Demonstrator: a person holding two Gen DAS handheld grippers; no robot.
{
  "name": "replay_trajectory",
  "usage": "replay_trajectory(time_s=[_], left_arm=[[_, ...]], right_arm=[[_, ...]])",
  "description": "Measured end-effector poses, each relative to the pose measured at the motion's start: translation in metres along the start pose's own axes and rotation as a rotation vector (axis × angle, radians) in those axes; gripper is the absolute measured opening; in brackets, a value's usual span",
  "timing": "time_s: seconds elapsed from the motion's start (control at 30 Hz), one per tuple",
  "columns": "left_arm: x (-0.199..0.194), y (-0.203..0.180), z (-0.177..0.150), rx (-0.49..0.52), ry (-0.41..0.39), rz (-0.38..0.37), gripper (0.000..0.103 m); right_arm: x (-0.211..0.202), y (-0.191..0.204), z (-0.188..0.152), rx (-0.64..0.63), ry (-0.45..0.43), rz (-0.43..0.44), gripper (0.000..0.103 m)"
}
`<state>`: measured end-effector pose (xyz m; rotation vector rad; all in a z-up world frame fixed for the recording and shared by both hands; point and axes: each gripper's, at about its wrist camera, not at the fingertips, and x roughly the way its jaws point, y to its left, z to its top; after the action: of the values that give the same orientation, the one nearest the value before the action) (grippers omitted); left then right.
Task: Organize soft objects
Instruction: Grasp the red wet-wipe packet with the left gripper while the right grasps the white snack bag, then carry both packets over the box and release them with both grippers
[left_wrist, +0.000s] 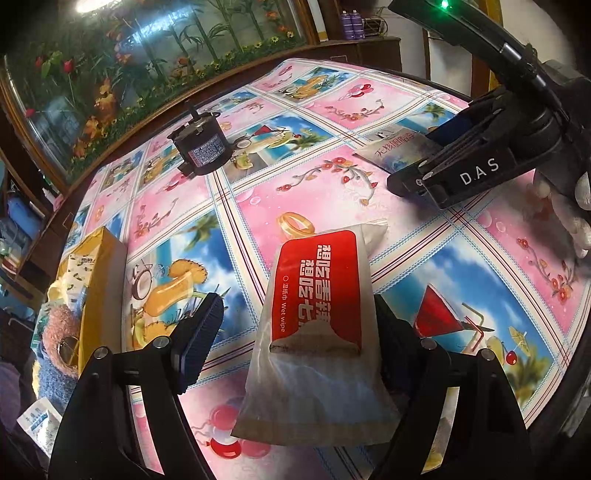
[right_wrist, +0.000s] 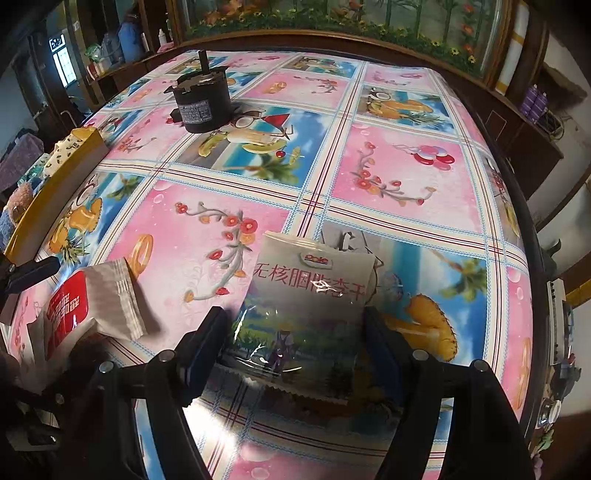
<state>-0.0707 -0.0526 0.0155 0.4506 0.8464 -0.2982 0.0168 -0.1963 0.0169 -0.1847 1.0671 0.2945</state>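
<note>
Flowered tablecloth (right_wrist: 406, 177) spans the table | yellow box (left_wrist: 98, 291) at my 9 o'clock already holds plush things, likely the drop spot | snack bag (right_wrist: 314, 310) lies flat between my right gripper (right_wrist: 295, 347) jaws, wide, not pinching | wet wipe pack (left_wrist: 314, 306) leans on my left gripper (left_wrist: 299, 332), jaws wide; grip uncertain | black motor (left_wrist: 199, 151) at 11, hard, so I'd leave it.

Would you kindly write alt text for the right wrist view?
The right tongs sit open around a Dole dried-fruit pouch lying on a floral tablecloth. A red wet-wipe packet lies to the left, a black motor farther back.
</note>
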Motion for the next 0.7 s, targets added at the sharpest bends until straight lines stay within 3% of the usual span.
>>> replay_trajectory(time_s=[0.03,0.1,0.27,0.53,0.7], left_arm=[[0.0,0.001,0.0,-0.002,0.001,-0.018,0.078],[0.0,0.005,-0.001,-0.025,0.003,-0.145,0.048],[-0.005,0.01,-0.001,-0.069,-0.007,-0.192,0.043],[-0.038,0.03,-0.007,-0.165,-0.077,-0.223,0.043],[-0.07,0.067,-0.02,-0.315,-0.134,-0.234,0.043]], right_arm=[[0.0,0.0,0.0,-0.001,0.001,0.0,0.074],[0.0,0.0,0.0,0.001,0.002,0.001,0.073],[-0.005,0.004,-0.002,0.02,-0.017,0.041,0.062],[-0.017,0.01,-0.009,0.045,-0.046,0.07,0.061],[-0.038,0.023,-0.006,0.044,-0.092,0.103,0.061]])
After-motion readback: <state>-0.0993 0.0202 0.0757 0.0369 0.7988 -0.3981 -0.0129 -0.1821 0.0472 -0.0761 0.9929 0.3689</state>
